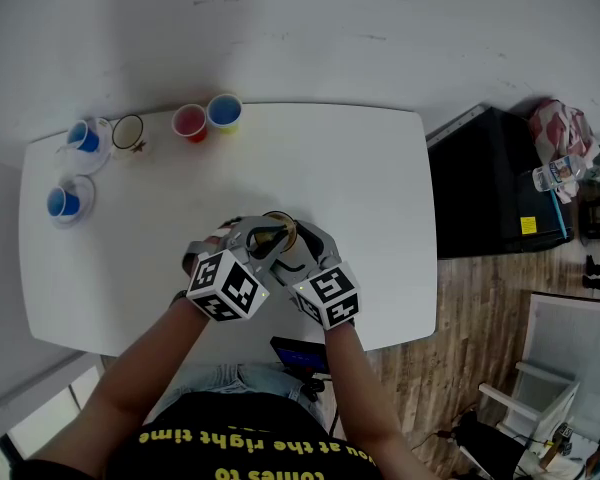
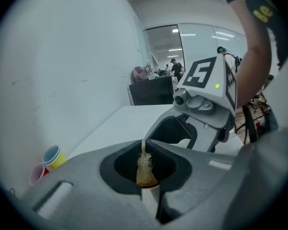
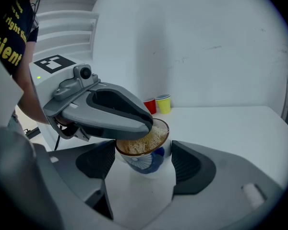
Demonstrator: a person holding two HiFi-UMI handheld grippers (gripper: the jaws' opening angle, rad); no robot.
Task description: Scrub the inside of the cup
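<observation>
- Near the worktop's (image 1: pixel 380 188) front edge, the right gripper's (image 3: pixel 141 169) jaws hug the cup (image 3: pixel 146 159). A weak hold could let it tip or spin.
- The left gripper's (image 2: pixel 145 157) jaws, nearly together, pinch the fibre scrubber (image 2: pixel 145 171) inside the cup. Hard pushing may tug it loose.
- The small cups (image 1: pixel 208 118) at the far edge look safe.

One white table (image 1: pixel 380 198) carries six cups: at its far left two blue cups (image 1: pixel 83 137) (image 1: pixel 62 203), each on one of two saucers (image 1: pixel 96 161) (image 1: pixel 83 190); beside them one brown-rimmed mug (image 1: pixel 128 131), then one red cup (image 1: pixel 189 122) and one yellow cup (image 1: pixel 224 112); near the middle one blue-patterned cup (image 3: pixel 145 162). There is one fibrous scrubber (image 3: pixel 141 140) and two grippers, left gripper (image 2: pixel 144 145) and right gripper (image 3: pixel 140 155).
</observation>
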